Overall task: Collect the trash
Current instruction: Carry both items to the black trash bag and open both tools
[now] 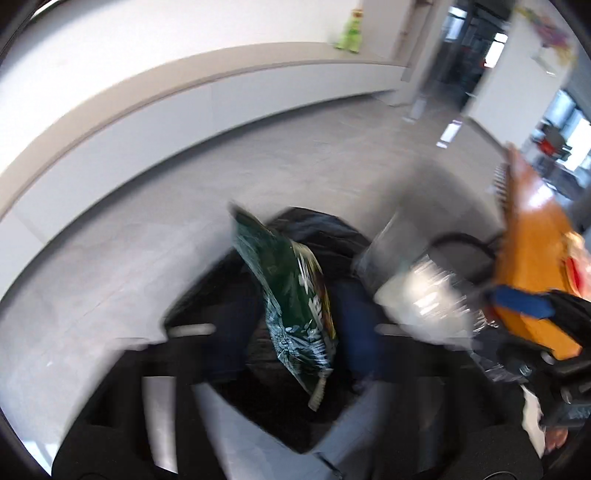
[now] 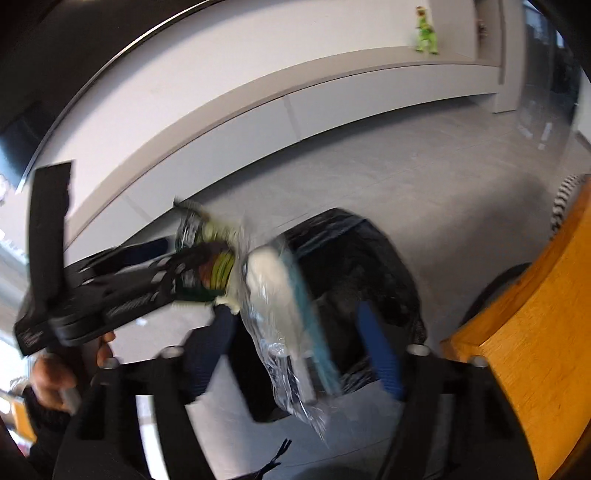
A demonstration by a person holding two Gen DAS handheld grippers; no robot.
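A dark green snack bag (image 1: pixel 293 295) hangs between the fingers of my left gripper (image 1: pixel 295 325), whose jaws stand wide apart around it, above a bin lined with a black bag (image 1: pixel 325 236). A clear plastic wrapper with white and teal contents (image 2: pixel 284 317) hangs between the blue fingers (image 2: pixel 380 350) of my right gripper (image 2: pixel 299 350), also wide apart, over the same bin (image 2: pixel 354 266). The frames are blurred. The left gripper shows in the right wrist view (image 2: pixel 192 266) with the green bag at its tip. The wrapper also shows in the left wrist view (image 1: pixel 417 295).
An orange wooden tabletop (image 2: pixel 532 332) is at the right; it also shows in the left wrist view (image 1: pixel 532 236). The floor (image 1: pixel 221 177) is grey tile. A low white cabinet (image 2: pixel 258 110) runs along the wall, with a green toy figure (image 2: pixel 426 31) on it.
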